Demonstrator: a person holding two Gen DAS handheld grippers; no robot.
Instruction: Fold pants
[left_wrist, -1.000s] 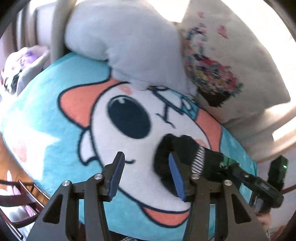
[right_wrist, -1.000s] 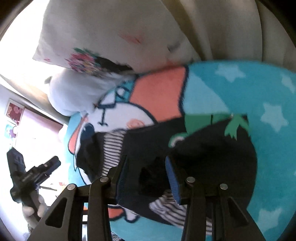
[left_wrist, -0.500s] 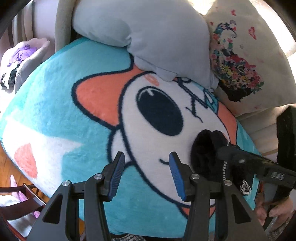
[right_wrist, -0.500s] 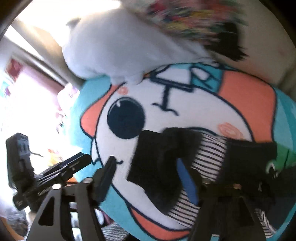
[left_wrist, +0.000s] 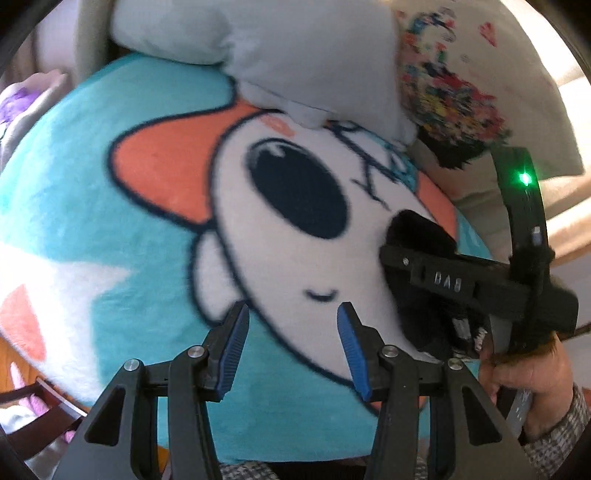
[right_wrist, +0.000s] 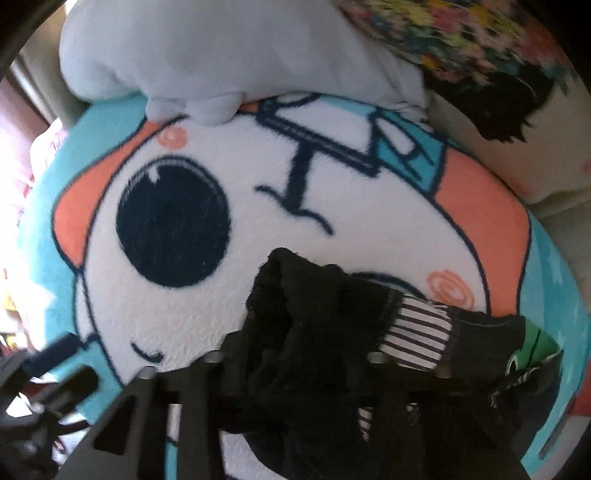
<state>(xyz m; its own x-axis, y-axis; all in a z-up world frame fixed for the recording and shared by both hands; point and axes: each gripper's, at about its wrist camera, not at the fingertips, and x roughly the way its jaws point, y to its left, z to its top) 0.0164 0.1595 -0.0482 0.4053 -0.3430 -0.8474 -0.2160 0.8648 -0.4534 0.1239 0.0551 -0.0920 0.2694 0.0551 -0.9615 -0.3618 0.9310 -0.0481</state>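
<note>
The small black pants (right_wrist: 314, 317) with a black-and-white striped band (right_wrist: 417, 332) and a green print lie bunched on the cartoon-face blanket (right_wrist: 369, 229). My right gripper (right_wrist: 295, 365) is shut on the bunched black cloth, which hides its fingertips. In the left wrist view the pants (left_wrist: 421, 236) show at the right, behind the right gripper's body (left_wrist: 454, 280). My left gripper (left_wrist: 291, 332) is open and empty above the blanket (left_wrist: 122, 266), left of the pants.
A pale grey plush pillow (left_wrist: 288, 48) and a floral-print pillow (left_wrist: 469, 81) lie at the back on the beige sofa. A dark wooden chair (left_wrist: 40, 410) and floor show at the lower left.
My right gripper has closed on the pants and carried the cloth leftward over the blanket's white face. My left gripper has stayed open and shifted slightly.
</note>
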